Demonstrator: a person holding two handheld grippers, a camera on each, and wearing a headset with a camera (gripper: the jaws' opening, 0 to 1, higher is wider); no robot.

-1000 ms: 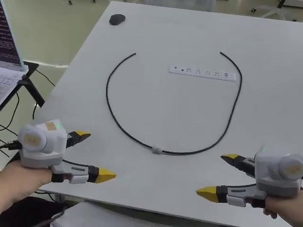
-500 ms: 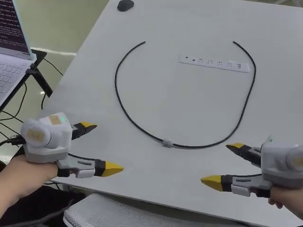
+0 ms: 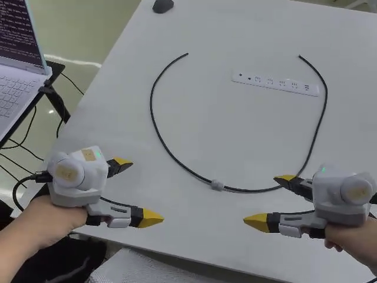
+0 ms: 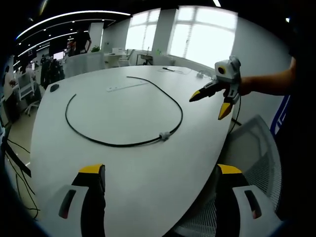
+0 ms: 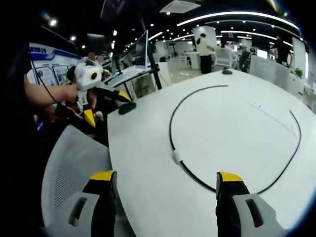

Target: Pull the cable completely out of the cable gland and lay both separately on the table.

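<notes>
Counter (image 3: 235, 147), one: pale grey, wide, carrying everything below except the laptop. Cable (image 3: 152, 112), one: black and thin, lying flat on the counter in an open U. Both free ends point toward the far edge, and the bend faces the person (the cable is still threaded through the gland). Laptop (image 3: 15, 65), one: open on a stand off the left edge of the counter, screen lit. Power strip (image 3: 278, 84), one: white, flat inside the U near the cable's right-hand arm, its long axis running across the counter from left to right. Left gripper (image 3: 141, 190), one: held over the near left edge, its yellow-tipped fingers spread wide with nothing between them, pointing to the right. Right gripper (image 3: 266, 200), one: held over the near right edge, fingers likewise wide apart and empty, pointing to the left, well apart from the left gripper. Mouse (image 3: 163, 6), one: dark, at the far edge of the counter beyond the cable's left end. Cable gland (image 3: 217, 185), one: small and grey, seated on the cable at the bottom of the bend. Its long axis follows the cable, and it lies between the two grippers, touching neither.
</notes>
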